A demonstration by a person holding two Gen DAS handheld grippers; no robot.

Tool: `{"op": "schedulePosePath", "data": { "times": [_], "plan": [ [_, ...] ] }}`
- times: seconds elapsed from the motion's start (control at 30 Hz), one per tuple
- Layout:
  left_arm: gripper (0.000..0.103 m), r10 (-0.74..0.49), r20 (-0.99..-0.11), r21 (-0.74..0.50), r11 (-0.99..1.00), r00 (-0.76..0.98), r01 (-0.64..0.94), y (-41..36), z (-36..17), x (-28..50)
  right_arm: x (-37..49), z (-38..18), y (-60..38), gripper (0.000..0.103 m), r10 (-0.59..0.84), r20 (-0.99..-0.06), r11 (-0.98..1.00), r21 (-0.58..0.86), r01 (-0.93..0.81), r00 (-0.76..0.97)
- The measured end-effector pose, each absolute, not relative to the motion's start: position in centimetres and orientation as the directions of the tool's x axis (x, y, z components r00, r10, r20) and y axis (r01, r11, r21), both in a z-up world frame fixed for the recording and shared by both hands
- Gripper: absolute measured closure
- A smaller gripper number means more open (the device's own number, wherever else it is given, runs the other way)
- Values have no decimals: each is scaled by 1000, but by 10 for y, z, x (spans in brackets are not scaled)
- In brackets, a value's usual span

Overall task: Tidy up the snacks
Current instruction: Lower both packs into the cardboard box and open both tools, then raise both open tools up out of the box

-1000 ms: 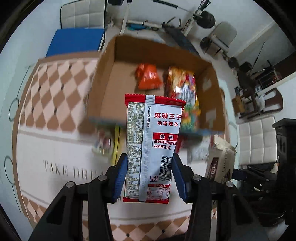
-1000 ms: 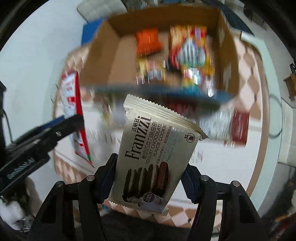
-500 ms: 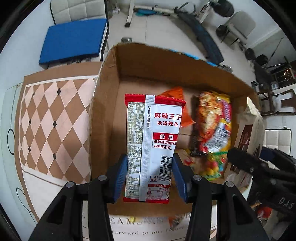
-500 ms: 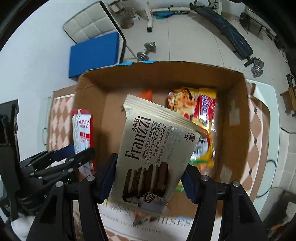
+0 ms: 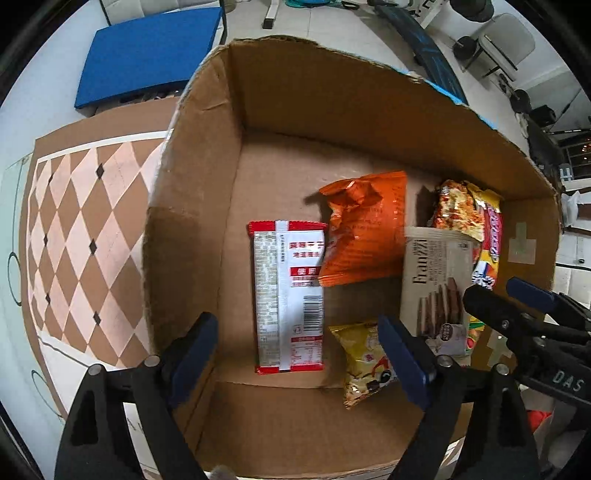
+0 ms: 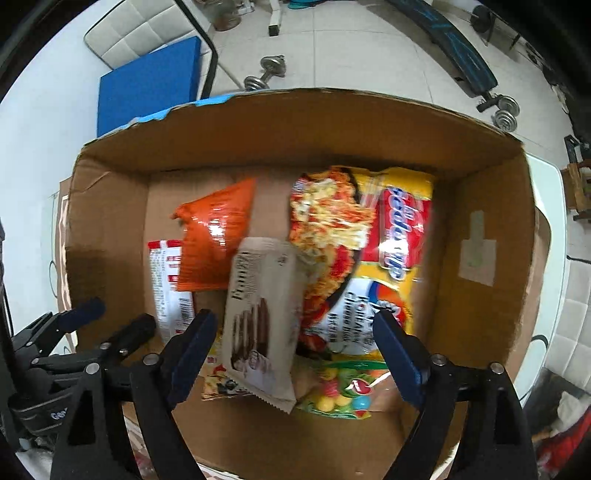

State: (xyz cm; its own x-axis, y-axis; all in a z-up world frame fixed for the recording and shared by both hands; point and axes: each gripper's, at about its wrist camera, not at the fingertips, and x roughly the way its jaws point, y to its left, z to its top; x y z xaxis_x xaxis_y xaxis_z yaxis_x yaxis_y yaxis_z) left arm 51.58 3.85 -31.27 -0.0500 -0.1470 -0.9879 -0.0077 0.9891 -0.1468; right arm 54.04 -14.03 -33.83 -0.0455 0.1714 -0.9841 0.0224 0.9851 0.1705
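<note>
— Progress? Cardboard box (image 5: 369,110) on the table (image 5: 74,221) already holding the noodle bag (image 6: 369,251), orange pouch (image 5: 364,229), red-and-white packet (image 5: 288,295), cookie pack (image 6: 262,317).

— Left gripper (image 5: 299,354), right gripper (image 6: 291,354): jaws wide, empty. Probably near done.

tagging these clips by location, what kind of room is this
Probably a room at home that doubles as a gym: dumbbells and a weight bench on the tiled floor, padded chairs, and a cardboard box of snacks on a patterned tablecloth.
</note>
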Motion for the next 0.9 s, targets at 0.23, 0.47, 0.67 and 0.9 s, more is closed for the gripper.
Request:
{"op": "schedulePosePath", "data": {
  "times": [0.23, 0.47, 0.67, 0.9],
  "plan": [
    [14, -133, -991, -133, 991, -13, -3, 35, -300, 510, 528, -327, -156, 11, 111, -994, 994, 111, 17, -18],
    [14, -112, -991, -110, 993, 73, 35, 29, -270, 491, 497, -300, -162, 9, 78, -996, 997, 79, 17, 37],
    [14, -124, -978, -115, 991, 168, 61, 20, -242, 467, 462, -273, -168, 9, 51, -991, 998, 55, 34, 123],
    [14, -98, -951, -75, 993, 293, 89, 12, -206, 419, 415, -243, -173, 9, 20, -974, 999, 29, 37, 226]
  ]
}}
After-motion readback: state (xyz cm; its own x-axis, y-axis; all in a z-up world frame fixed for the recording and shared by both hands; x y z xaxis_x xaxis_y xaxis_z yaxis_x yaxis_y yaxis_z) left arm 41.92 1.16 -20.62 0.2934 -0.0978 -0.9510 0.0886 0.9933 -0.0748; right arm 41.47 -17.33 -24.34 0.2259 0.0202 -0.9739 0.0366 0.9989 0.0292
